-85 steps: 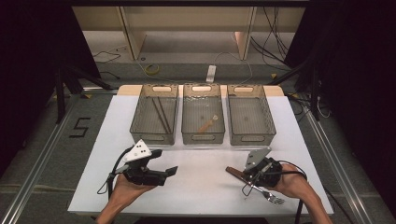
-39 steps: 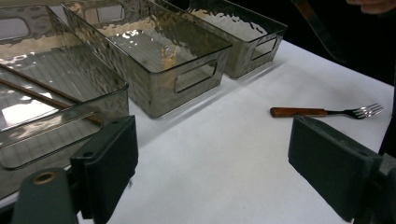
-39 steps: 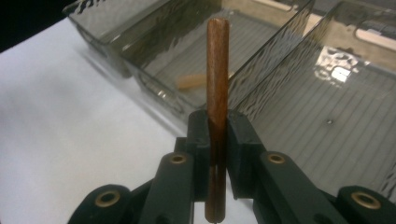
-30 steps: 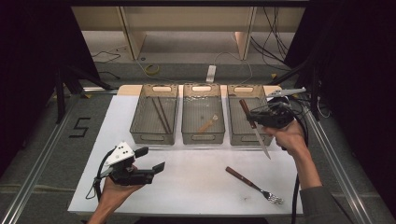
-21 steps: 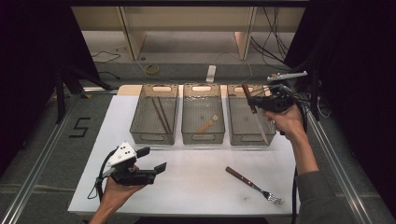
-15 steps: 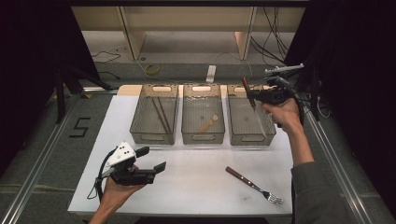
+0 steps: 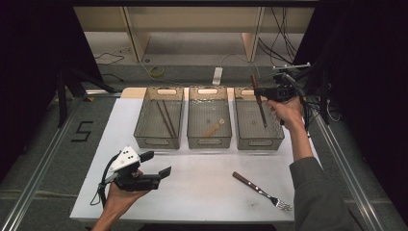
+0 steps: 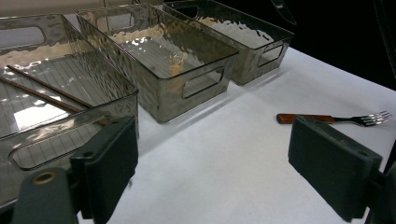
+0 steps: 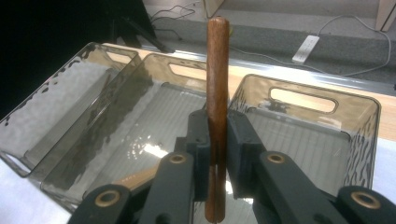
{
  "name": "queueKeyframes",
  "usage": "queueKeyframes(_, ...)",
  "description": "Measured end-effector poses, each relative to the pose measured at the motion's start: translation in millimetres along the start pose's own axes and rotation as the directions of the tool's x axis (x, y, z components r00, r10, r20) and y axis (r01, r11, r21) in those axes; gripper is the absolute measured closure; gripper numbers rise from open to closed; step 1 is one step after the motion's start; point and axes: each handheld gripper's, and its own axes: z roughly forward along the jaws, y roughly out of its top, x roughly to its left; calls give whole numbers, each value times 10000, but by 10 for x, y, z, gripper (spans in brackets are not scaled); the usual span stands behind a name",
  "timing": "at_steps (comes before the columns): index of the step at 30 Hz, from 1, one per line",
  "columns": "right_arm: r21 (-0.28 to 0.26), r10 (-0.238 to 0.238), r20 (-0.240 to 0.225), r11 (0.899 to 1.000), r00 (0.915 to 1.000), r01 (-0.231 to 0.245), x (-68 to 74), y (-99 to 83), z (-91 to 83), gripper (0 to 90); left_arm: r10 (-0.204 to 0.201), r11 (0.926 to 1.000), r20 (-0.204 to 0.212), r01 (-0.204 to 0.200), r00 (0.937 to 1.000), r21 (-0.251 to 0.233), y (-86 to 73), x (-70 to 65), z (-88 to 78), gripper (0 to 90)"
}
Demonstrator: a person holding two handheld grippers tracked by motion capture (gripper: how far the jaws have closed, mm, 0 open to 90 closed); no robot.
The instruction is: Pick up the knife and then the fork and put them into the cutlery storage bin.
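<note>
Knife (image 7: 260,103), clamped by its wooden handle in the right gripper (image 7: 263,92) at upper right, should descend blade-first into the right bin (image 7: 260,139) below.

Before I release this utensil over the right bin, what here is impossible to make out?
- Utensil in the right hand-held gripper: working end cut off by the right gripper view's bottom edge; high view too small to tell.
- Object in the middle bin: too small; blurred by the bin's rippled wall in the left gripper view.

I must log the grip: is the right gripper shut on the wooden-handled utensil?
Shut: the right gripper's fingers press both sides of the wooden-handled utensil.
</note>
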Motion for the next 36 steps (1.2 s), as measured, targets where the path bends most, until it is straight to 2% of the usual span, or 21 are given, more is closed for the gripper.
queueKeyframes(8, -385, 109, 585, 9992, 9982, -86, -31, -55, 96, 814, -27, 10000, -26, 27, 10000, 54, -1, -6, 10, 157)
queueKeyframes(12, -377, 388, 697, 9986, 9968, -363, -63, -85, 168, 814, -29, 10000, -25, 29, 10000, 12, 2, -5, 4, 157)
queueKeyframes(21, -529, 529, 1091, 9975, 9926, -473, -93, -109, 243, 814, -36, 10000, -4, 36, 10000, -3, 1, -15, 7, 156)
queueKeyframes(27, -528, 620, 1146, 9970, 9915, -563, -102, -132, 283, 813, -34, 10000, 6, 34, 10000, -26, 2, -16, 3, 156)
queueKeyframes(29, -612, 683, 1036, 9962, 9923, -622, -115, -153, 299, 814, -13, 10000, 12, 13, 10000, -14, 2, -15, 1, 157)
queueKeyframes(36, -384, 829, 1174, 9961, 9896, -788, -159, -262, 375, 813, 1, 10000, 20, -1, 10000, -6, 2, -17, 8, 157)
